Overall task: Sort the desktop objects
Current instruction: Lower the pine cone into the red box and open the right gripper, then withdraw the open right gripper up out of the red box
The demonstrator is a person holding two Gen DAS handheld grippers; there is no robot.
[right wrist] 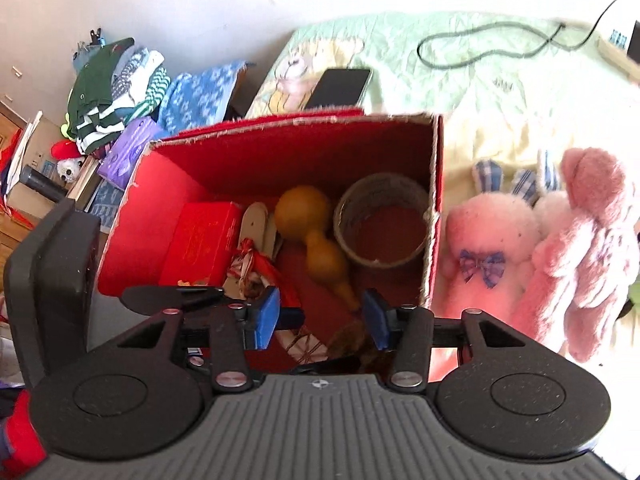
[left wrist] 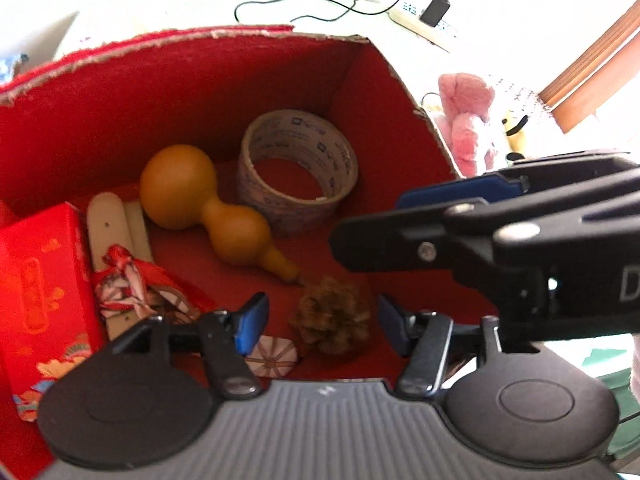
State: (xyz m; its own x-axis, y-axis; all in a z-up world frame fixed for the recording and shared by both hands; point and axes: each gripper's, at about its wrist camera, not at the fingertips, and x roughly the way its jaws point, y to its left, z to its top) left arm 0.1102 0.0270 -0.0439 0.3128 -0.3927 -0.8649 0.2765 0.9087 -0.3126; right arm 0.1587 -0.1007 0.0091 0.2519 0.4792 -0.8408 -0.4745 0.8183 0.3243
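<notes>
Since both claws hang over the red cardboard box (left wrist: 168, 80) with jaws apart and nothing clamped, a drop-off seems done: the pine cone (left wrist: 332, 316) lies loose between the left gripper (left wrist: 320, 320) pads, by the gourd (left wrist: 200, 204) and tape roll (left wrist: 298, 176). Right gripper (right wrist: 322, 318) is held empty too. Plush toys (right wrist: 540, 240) are left on a pale green bedsheet (right wrist: 460, 80); clothes are piled behind.

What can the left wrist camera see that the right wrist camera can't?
Only the left wrist view shows the pine cone clearly, lying loose between its open tongs, plus the black charger. Only the right wrist view shows the phone and the pile of clothes. Both show the red box, the gourd, the tape roll and the pink plush toys.
</notes>
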